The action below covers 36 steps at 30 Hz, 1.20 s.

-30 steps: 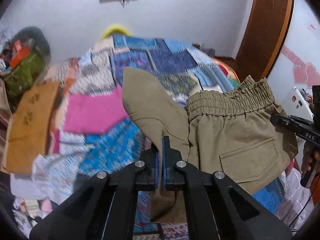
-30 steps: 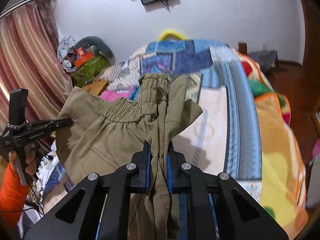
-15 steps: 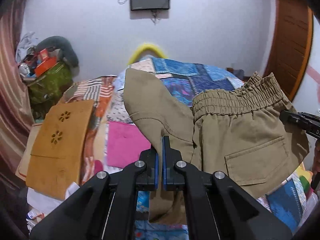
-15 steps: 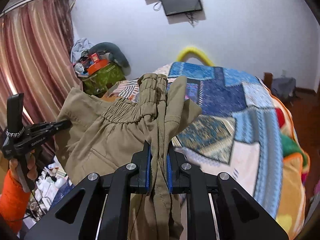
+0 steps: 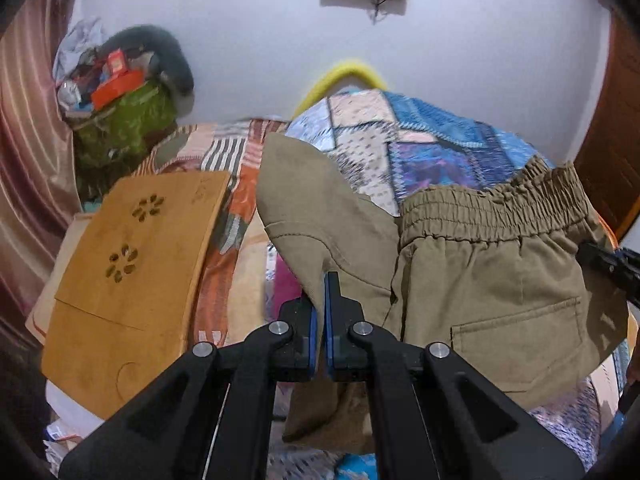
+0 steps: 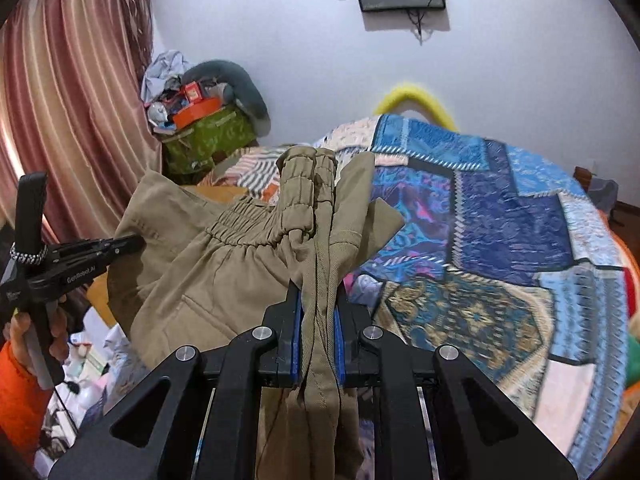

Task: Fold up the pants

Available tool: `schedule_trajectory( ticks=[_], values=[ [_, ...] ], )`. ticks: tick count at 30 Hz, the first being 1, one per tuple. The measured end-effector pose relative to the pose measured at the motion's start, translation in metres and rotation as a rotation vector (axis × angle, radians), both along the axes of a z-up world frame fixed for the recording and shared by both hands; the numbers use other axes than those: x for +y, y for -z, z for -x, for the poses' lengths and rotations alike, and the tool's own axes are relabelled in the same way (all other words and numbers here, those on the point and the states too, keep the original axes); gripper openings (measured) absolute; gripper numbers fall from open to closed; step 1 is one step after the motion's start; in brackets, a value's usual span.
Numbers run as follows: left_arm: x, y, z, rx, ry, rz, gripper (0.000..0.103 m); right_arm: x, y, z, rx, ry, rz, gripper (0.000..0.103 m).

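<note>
Left wrist view: left gripper (image 5: 323, 292), jaws pinched tight on a thin edge of khaki pants (image 5: 480, 280), held in the air above a bed w/ a patchwork quilt (image 5: 420, 148). Elastic waistband (image 5: 492, 208) and 1 back pocket (image 5: 516, 344) face the camera. A wooden board (image 5: 132, 268) lies at left.

Right wrist view: right gripper (image 6: 318, 312), jaws nearly closed, clamping a thick bunched fold of the same pants (image 6: 224, 280). Fabric hangs below the jaws. At left, a hand (image 6: 36, 332) in an orange sleeve (image 6: 20, 396) grips the other gripper's handle. Pink curtain (image 6: 72, 80) behind.
</note>
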<state>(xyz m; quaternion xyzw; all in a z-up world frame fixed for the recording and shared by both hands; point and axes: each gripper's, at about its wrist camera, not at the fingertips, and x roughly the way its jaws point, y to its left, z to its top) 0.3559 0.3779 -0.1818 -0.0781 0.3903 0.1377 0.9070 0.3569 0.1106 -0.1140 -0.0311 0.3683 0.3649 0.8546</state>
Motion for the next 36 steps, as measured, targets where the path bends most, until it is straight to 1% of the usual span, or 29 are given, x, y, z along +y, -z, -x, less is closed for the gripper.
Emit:
schedule_trajectory(
  ticks=[2,5,6,8,11,13,14,15,16,17,20,22,24,29,30,33,36],
  values=[
    [0.011,0.016,-0.007,0.008,0.003,0.029,0.003,0.012,0.014,-0.007,0.017,-0.002,0.01,0.011],
    [0.025,0.045,-0.016,0.047,-0.007,0.06,0.004,0.023,0.031,-0.01,0.022,0.011,0.031,0.011],
    [0.029,0.059,-0.019,0.073,-0.011,0.063,0.004,0.025,0.038,-0.01,0.028,0.014,0.044,0.011],
    [0.034,0.077,-0.024,0.116,-0.017,0.061,0.006,0.028,0.051,-0.011,0.043,0.018,0.073,0.012],
    [0.04,0.105,-0.025,0.201,-0.054,0.067,0.007,0.033,0.07,-0.01,0.067,0.019,0.149,0.013],
    [0.045,0.114,-0.021,0.229,-0.069,0.089,0.007,0.032,0.08,-0.011,0.058,0.04,0.216,0.017],
    [0.048,0.116,-0.017,0.231,-0.07,0.106,0.008,0.031,0.082,-0.011,0.054,0.047,0.23,0.022],
    [0.05,0.116,-0.014,0.229,-0.073,0.111,0.01,0.028,0.082,-0.011,0.052,0.056,0.238,0.026],
    [0.052,0.115,-0.01,0.228,-0.079,0.114,0.012,0.024,0.081,-0.011,0.052,0.064,0.244,0.028],
    [0.053,0.114,-0.008,0.23,-0.081,0.114,0.012,0.022,0.08,-0.01,0.051,0.07,0.253,0.033],
    [0.054,0.104,0.002,0.238,-0.087,0.118,0.012,0.019,0.072,-0.004,0.033,0.092,0.315,0.048],
    [0.049,0.09,0.012,0.229,-0.089,0.107,0.012,0.016,0.064,0.002,0.012,0.09,0.342,0.049],
    [0.042,0.07,0.022,0.209,-0.077,0.097,0.012,0.013,0.053,0.011,-0.008,0.077,0.346,0.049],
    [0.007,0.007,0.053,0.11,-0.029,0.064,0.012,0.005,0.008,0.042,-0.084,0.052,0.301,0.049],
    [-0.005,-0.011,0.064,0.082,-0.013,0.053,0.012,0.001,-0.005,0.051,-0.105,0.049,0.284,0.049],
    [-0.031,-0.051,0.09,0.011,0.017,0.027,0.012,-0.009,-0.042,0.076,-0.163,0.047,0.225,0.049],
    [-0.06,-0.095,0.122,-0.076,0.051,0.009,0.012,-0.023,-0.083,0.106,-0.223,0.04,0.141,0.049]
  ],
)
